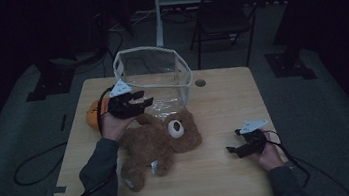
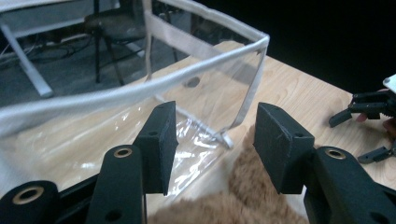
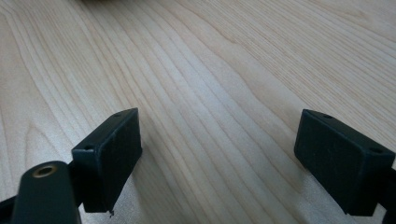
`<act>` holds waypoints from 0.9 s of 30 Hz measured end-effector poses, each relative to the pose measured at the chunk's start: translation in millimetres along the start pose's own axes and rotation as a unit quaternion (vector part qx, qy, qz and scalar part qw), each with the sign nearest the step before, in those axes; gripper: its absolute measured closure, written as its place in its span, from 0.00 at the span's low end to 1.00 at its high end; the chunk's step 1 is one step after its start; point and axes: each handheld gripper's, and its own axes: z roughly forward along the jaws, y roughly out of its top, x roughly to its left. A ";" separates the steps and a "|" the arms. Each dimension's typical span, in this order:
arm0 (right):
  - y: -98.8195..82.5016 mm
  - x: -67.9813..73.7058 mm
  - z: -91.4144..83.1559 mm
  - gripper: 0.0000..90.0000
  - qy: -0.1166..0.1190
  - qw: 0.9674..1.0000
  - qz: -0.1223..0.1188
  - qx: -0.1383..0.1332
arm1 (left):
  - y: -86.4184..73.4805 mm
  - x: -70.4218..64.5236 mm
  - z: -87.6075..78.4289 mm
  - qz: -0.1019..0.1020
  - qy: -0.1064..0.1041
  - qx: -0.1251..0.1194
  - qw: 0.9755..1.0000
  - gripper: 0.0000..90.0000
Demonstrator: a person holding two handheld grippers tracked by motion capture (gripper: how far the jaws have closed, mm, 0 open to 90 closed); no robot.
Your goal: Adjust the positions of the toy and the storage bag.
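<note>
Two grippers stand empty: the left gripper (image 1: 137, 98), left of centre, is parted above the teddy bear (image 1: 160, 142), which lies mid-frame before the clear bag (image 1: 153, 73); the right gripper (image 1: 238, 143), lower right, gapes over bare table (image 1: 223, 102). Likely next: grasp the bear for bagging. No writing is legible.

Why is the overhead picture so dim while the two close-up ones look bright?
High view: dim, the room behind nearly black, the teddy bear murky. Left gripper view: brighter, glare on the clear plastic bin, near fur soft. Right gripper view: evenly lit wooden table, its grain crisp, with soft shadows beside the pads.
</note>
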 end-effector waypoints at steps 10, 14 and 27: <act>0.0 0.1 0.0 0.16 0.000 1.000 0.001 0.000 | 32.1 -4.2 31.4 0.027 -0.022 -0.001 0.999 0.49; 0.0 0.1 0.0 0.16 0.000 1.000 0.001 0.000 | 42.4 -5.1 49.6 0.030 -0.019 0.017 0.999 0.48; 0.0 0.1 0.0 0.16 0.000 1.000 0.001 0.000 | 42.9 -11.1 84.2 0.058 0.019 0.103 0.993 0.70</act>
